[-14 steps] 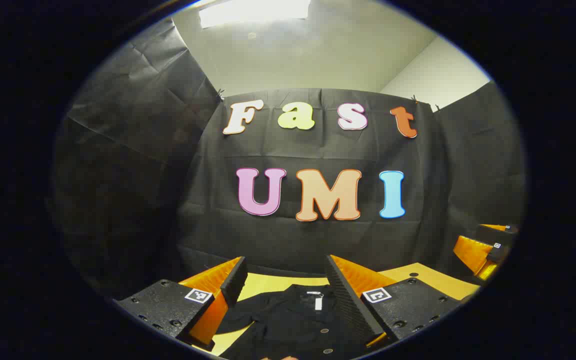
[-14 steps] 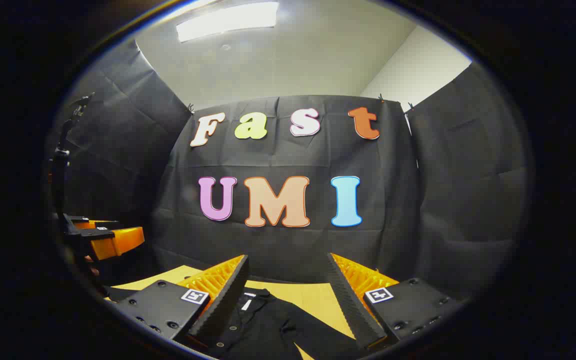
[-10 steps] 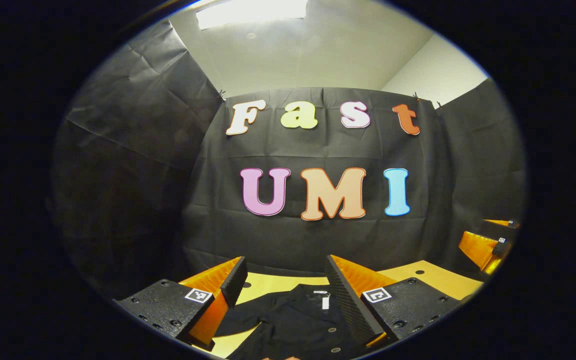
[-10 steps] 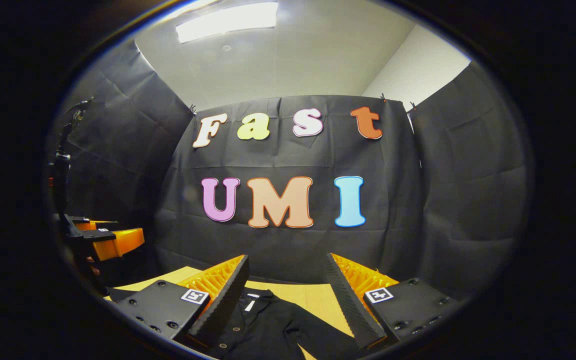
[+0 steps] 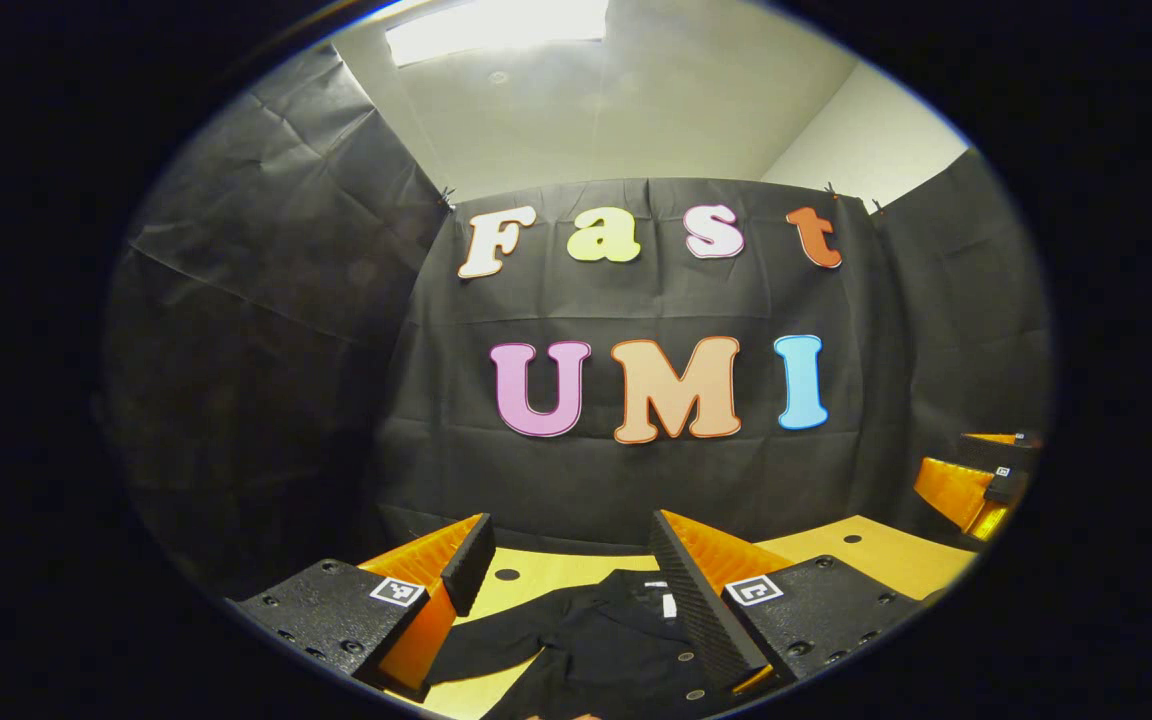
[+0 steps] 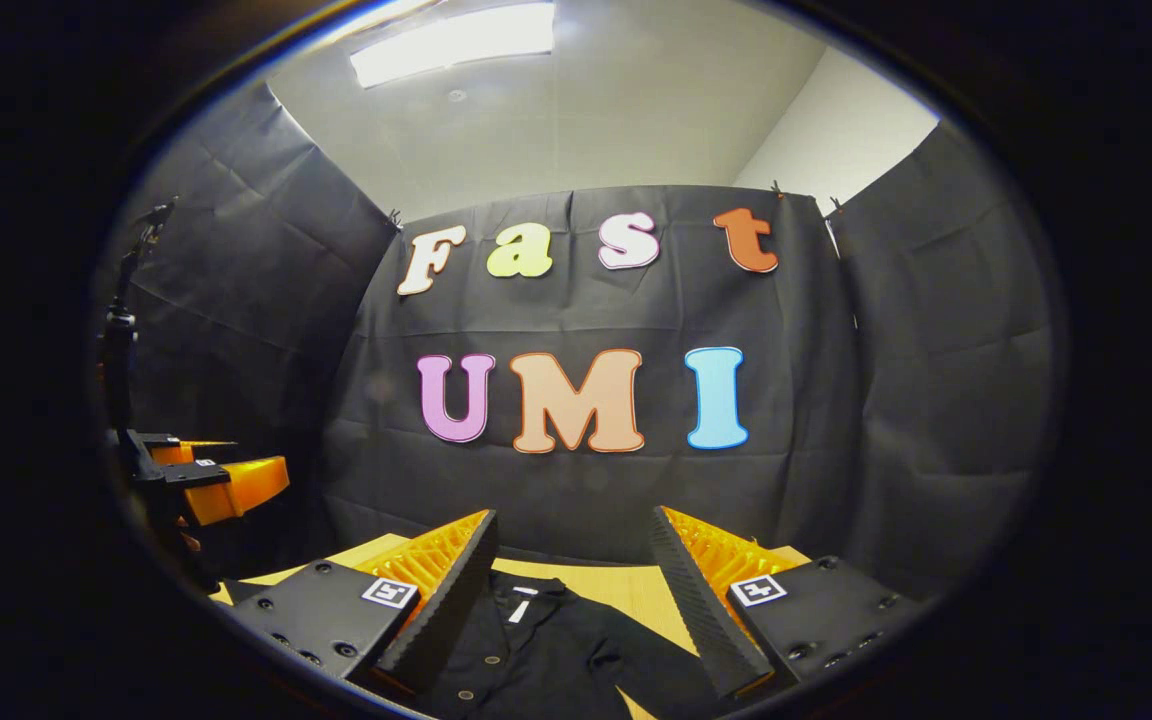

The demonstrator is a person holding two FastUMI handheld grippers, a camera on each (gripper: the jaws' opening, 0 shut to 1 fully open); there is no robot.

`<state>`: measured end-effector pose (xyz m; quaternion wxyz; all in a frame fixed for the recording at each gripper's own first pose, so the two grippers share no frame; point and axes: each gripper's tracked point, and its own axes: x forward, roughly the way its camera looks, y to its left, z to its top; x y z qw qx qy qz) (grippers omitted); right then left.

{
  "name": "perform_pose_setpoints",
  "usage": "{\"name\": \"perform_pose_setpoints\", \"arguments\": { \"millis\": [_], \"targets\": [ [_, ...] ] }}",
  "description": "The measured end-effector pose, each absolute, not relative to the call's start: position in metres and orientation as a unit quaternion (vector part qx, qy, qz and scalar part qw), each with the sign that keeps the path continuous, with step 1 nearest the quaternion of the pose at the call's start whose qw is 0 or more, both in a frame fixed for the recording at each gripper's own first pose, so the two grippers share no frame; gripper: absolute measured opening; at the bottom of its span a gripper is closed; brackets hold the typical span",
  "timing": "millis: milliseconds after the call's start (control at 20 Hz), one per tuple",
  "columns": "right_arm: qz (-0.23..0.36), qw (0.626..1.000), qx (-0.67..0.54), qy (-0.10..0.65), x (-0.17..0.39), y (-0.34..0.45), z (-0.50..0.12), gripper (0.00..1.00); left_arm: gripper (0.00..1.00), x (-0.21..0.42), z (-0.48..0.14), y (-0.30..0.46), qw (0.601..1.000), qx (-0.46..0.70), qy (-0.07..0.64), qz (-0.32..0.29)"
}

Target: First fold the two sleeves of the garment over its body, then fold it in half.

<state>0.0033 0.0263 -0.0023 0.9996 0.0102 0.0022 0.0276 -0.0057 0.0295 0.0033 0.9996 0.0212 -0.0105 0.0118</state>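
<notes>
A black button-up garment (image 5: 586, 650) lies flat on the wooden table (image 5: 856, 555), collar toward the far wall, one sleeve spread to the left. My left gripper (image 5: 571, 565) hovers open above its collar end with nothing between the fingers. In the right gripper view the same garment (image 6: 556, 650) lies below my right gripper (image 6: 574, 560), which is also open and empty, with a sleeve reaching toward the right. The right gripper (image 5: 976, 485) appears at the right edge of the left gripper view. The left gripper (image 6: 216, 480) appears at the left edge of the right gripper view.
Black cloth walls close the booth behind and on both sides. The table (image 6: 636, 590) has small round holes (image 5: 507, 574) in its top. A thin black stand (image 6: 121, 330) rises at the far left of the right gripper view.
Both grippers have drifted slightly left, so the garment and the wall have slid to the right in each view. The jaws stay open and nothing was taken hold of.
</notes>
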Motion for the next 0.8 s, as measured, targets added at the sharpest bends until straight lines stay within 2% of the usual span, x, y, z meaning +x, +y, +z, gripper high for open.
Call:
{"name": "perform_pose_setpoints", "arguments": {
  "millis": [800],
  "targets": [
    [0.011,0.999,0.039,0.008,-0.001,0.025,-0.006,0.97,0.92,-0.012,-0.001,0.046,1.000,0.015,-0.007,0.015]
  ]
}}
